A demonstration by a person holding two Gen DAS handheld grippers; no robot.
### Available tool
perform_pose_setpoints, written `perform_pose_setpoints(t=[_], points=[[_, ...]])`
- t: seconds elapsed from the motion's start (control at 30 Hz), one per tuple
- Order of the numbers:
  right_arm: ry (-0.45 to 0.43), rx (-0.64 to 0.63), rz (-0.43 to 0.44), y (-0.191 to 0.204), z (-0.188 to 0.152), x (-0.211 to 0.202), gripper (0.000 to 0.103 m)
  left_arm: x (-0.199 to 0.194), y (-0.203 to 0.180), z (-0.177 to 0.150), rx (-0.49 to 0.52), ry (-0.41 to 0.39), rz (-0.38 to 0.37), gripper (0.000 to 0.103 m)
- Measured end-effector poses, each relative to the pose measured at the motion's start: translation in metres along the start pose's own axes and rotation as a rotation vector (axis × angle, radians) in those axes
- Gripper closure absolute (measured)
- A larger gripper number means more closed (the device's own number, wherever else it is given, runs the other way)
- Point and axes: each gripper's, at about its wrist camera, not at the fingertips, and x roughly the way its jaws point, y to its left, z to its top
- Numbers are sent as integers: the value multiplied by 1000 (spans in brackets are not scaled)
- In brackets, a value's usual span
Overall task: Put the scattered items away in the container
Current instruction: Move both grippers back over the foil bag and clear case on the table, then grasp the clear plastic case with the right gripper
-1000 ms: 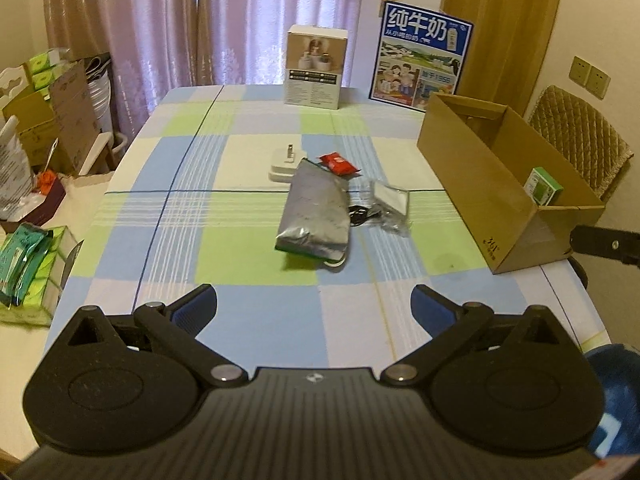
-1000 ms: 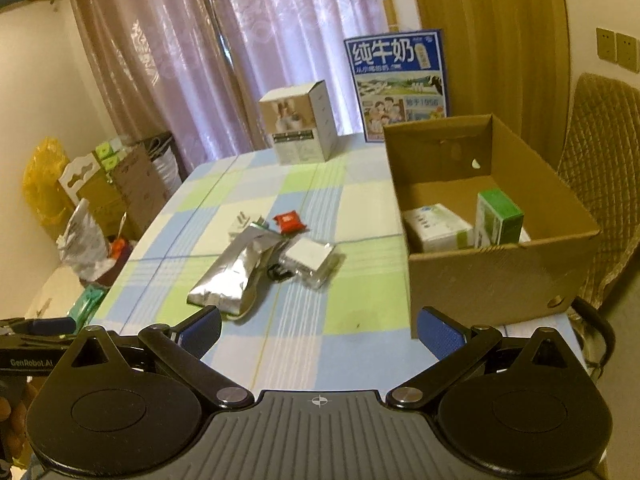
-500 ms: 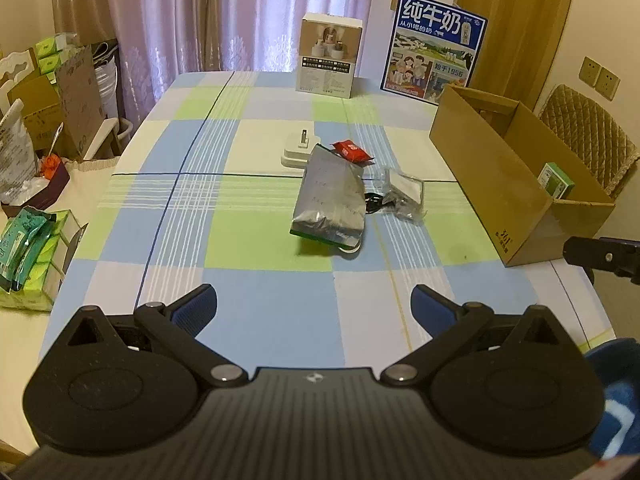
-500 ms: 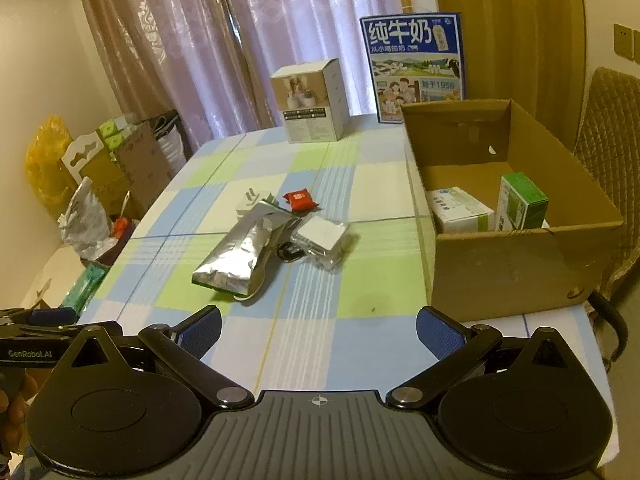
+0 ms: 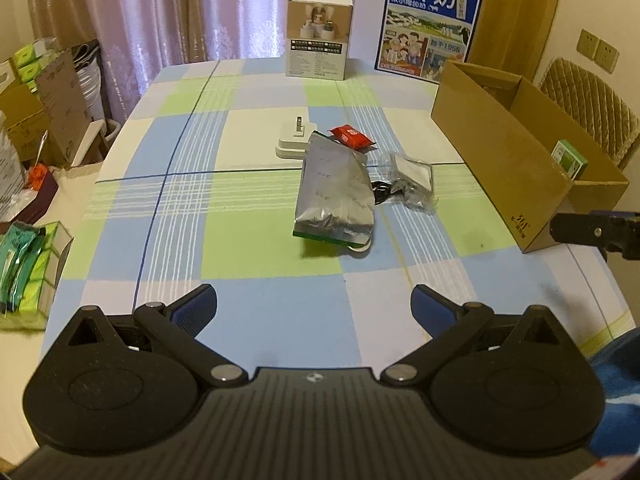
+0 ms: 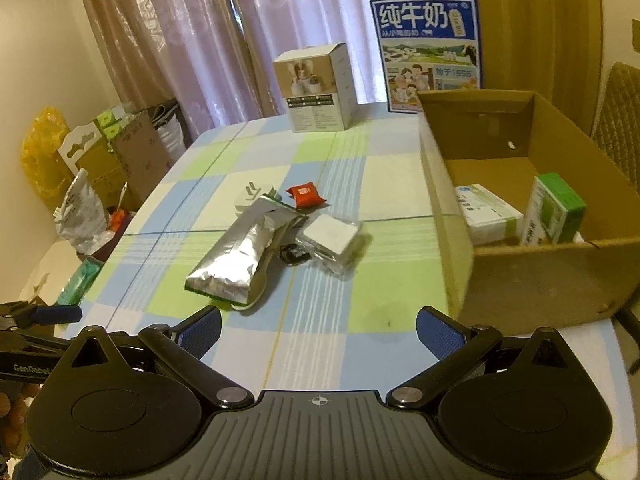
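Right now the scattered items sit bunched near the middle of the desk [image 5: 248, 280], a little toward its right edge: one silver foil pouch [image 5: 334, 196], one small red packet [image 5: 352, 137] touching the pouch's far end, one white plug adapter [image 5: 294, 142] beside that with its prongs up, and one clear bag holding a white square part [image 5: 412, 176] just right of the pouch, with a dark cable [image 6: 294, 256] showing between pouch and bag. That makes four loose pieces I can count, plus the cable, which may belong with the bag; I cannot tell. The cardboard box [image 6: 532, 276] that serves as container stands along the right edge of the desk, open at the top, and already holds two cartons, a white one [image 6: 486, 212] lying flat and a green one [image 6: 554, 208] upright against the near wall. I hold the left tongs [image 5: 314, 304] over the near edge, fingers wide apart and gripping nothing, aimed at the pouch; the right tongs [image 6: 318, 326] hover near the box's near corner, also spread and empty. I judge this as lining up for the next pick, with the pouch closest. One product box [image 5: 320, 36] and one milk poster [image 5: 428, 28] stand at the far edge, likely not part of the job.
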Motion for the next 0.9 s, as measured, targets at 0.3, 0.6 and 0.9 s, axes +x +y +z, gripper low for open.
perform_pose_setpoints(t=[0.3, 0.6, 0.9], points=[[26, 3, -13, 5, 15, 46, 2, 40, -1, 27, 85, 22, -31, 2], [60, 38, -12, -3, 26, 94, 2, 83, -4, 50, 141, 51, -66, 2], [71, 102, 1, -17, 32, 134, 2, 121, -10, 68, 180, 63, -99, 2]])
